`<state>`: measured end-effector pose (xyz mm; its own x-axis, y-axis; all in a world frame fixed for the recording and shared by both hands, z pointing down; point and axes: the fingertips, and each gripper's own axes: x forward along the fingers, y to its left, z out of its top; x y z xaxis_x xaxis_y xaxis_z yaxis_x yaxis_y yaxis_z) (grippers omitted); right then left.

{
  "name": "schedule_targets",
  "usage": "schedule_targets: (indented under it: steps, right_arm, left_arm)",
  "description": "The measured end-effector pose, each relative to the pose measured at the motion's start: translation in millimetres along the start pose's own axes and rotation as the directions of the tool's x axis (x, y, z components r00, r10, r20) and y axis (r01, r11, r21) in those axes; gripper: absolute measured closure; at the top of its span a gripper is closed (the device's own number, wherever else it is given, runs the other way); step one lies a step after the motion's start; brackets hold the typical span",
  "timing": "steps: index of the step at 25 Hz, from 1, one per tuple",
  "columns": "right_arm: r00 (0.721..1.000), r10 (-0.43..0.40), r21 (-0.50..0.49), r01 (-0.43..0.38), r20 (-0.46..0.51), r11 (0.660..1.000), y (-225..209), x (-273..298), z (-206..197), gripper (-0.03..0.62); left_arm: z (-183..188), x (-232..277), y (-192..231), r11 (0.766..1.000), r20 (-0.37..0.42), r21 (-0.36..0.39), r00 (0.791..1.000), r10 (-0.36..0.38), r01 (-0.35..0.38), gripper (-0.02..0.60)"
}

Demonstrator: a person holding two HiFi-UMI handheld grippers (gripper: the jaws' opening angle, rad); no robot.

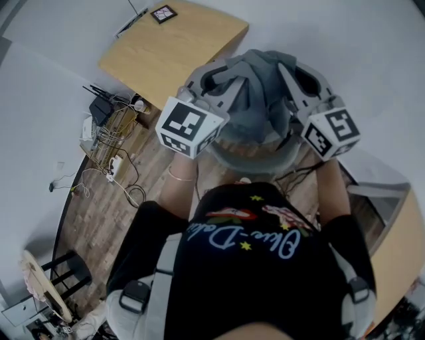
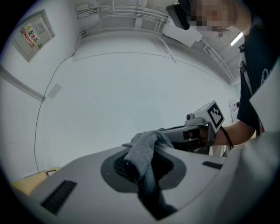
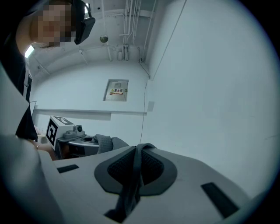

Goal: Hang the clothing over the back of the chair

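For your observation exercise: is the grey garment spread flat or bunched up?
Bunched up: the grey garment sits crumpled between the left gripper and right gripper, each shut on a pinch of it.

Head view: I see a light wooden tabletop [image 1: 172, 56] at the top, with a square-marker card [image 1: 163, 13] near its far edge. Off its left corner, a black router [image 1: 101, 107], a wire basket [image 1: 109, 136] and tangled cables [image 1: 126, 182] lie on the wood-plank floor [image 1: 93, 219]. Right gripper view: I note a framed wall notice [image 3: 117, 90] on the pale wall, and ceiling pipes [image 3: 129, 26] above it.
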<state>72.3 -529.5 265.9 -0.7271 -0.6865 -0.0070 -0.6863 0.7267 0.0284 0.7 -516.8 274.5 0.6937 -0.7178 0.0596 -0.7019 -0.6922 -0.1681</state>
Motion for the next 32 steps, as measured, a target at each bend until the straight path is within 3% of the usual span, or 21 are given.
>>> schedule_targets:
  steps: [11, 18, 32]
  right_arm:
    - [0.994, -0.085, 0.056, 0.089, -0.068, 0.994, 11.1, -50.6, -44.8, 0.577]
    - [0.989, -0.121, 0.064, 0.126, -0.08, 0.99, 46.7, -78.4, -54.5, 0.577]
    - [0.976, -0.163, 0.079, 0.175, -0.142, 0.981, 116.4, -124.8, -82.4, 0.577]
  left_arm:
    - [-35.8, -2.3, -49.8, 0.993, -0.037, -0.043, 0.993, -0.11, 0.109, 0.538]
    - [-41.6, -33.4, -74.2, 0.991, -0.026, -0.032, 0.991, -0.134, 0.133, 0.538]
    - [-70.4, -97.9, -120.3, 0.98, -0.042, -0.088, 0.983, -0.181, 0.177, 0.538]
